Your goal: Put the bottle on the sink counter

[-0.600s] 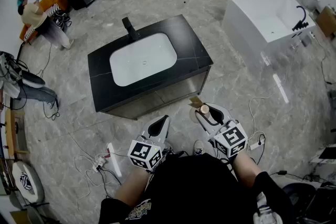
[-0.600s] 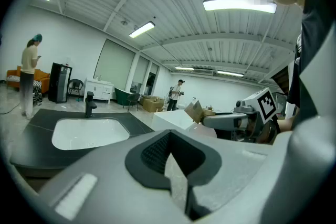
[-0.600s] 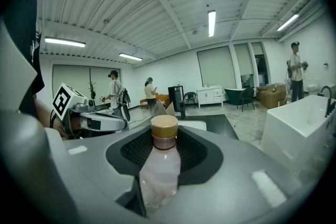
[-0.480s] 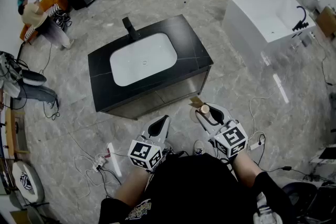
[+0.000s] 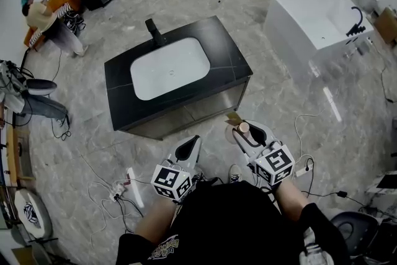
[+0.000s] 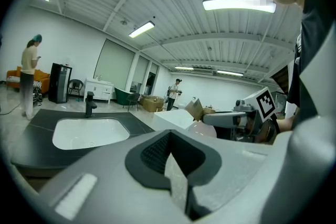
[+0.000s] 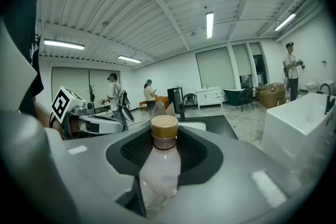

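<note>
Pink-tinted plastic bottle with a tan cap stays clamped in our right hand-held gripper, short of the black sink surface; our left hand-held gripper is closed, empty. Barely anything has moved since a moment ago, so the carry remains ahead

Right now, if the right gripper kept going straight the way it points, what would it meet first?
Holding the bottle, the right gripper points at a small brown cardboard-like piece just ahead, then the black sink counter's near corner. Depth is unclear.
</note>
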A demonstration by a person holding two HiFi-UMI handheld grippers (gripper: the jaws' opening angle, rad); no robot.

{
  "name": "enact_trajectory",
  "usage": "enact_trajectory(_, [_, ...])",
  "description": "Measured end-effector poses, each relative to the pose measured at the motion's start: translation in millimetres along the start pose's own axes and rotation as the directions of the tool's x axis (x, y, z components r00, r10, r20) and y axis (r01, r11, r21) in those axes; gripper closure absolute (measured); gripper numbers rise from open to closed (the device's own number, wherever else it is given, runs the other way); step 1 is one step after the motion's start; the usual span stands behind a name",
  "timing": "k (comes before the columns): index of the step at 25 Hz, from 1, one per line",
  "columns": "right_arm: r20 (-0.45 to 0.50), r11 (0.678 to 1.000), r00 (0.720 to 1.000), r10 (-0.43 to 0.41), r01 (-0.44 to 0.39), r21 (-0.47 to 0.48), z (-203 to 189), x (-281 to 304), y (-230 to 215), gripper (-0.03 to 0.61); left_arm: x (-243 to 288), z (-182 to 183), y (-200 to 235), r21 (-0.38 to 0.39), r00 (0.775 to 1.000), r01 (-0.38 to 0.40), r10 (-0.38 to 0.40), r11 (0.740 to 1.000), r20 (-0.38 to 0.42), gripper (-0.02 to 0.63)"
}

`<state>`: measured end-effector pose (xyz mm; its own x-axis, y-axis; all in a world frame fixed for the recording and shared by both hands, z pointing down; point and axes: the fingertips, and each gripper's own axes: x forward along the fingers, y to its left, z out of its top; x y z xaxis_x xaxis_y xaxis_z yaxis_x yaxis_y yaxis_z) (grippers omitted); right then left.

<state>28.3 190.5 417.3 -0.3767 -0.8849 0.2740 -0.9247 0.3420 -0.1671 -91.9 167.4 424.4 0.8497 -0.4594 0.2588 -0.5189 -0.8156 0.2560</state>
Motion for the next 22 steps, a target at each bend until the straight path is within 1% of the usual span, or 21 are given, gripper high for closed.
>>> enact_trajectory(12, [-0.004,1.000,1.000,0.028,-0.028,-0.005,2.6,1.8,-9.2,0.411,3.5,-0.5,-2.7,-0.010,0.999,-0.032,0.032,0.999,0.007,0.614])
enact_trajectory(22, [-0.005,0.998,0.998,0.055,-0.055,-0.011,1.7,-7.1,-28.0,0.412,14.0,-5.2,-20.2,-0.022,0.998,-0.068,0.068,0.997,0.014,0.614])
